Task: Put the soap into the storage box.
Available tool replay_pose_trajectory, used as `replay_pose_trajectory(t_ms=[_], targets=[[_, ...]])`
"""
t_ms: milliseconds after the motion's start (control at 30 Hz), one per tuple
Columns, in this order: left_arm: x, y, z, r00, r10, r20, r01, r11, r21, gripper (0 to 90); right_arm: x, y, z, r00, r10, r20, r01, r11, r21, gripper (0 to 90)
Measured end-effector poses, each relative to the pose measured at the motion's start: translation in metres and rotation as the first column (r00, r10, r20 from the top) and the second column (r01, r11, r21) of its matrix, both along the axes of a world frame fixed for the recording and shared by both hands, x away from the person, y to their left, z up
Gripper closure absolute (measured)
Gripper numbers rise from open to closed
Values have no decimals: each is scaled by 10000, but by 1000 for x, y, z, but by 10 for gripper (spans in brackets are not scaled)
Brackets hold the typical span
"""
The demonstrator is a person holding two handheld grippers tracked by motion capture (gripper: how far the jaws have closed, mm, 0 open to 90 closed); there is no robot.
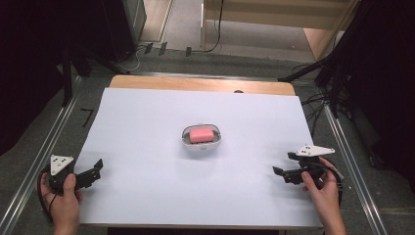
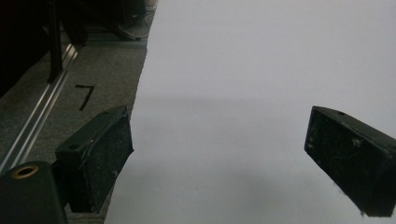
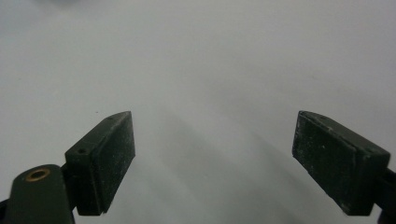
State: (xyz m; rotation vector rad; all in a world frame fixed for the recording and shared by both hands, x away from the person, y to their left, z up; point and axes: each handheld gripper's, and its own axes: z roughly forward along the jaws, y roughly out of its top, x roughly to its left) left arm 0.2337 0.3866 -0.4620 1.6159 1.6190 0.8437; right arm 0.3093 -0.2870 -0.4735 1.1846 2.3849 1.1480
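High view recorded a white dish [image 1: 202, 143] holding a pink block [image 1: 201, 135] at the centre of the white sheet [image 1: 147, 196], bare sheet all round it. Left gripper [image 1: 96, 169] sat at the sheet's left edge, jaws wide apart, nothing between. Right gripper [image 1: 285, 164] sat near the right edge, jaws likewise spread and empty. Both were well apart from the dish

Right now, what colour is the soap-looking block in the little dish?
Pink. The block sits in a white dish, best seen in the high view.
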Motion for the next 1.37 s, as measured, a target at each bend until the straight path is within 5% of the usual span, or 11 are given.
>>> replay_pose_trajectory(t_ms=[867,1367], targets=[[0,-1,0,10000,-4,21,4,10000,73,81,-50,-58,-12,9899,-1387,294,1368,9888,599,140],[0,-3,0,10000,5,-36,-4,9996,272,81,-69,-75,-14,9615,-2568,979,2379,9560,1717,137]])
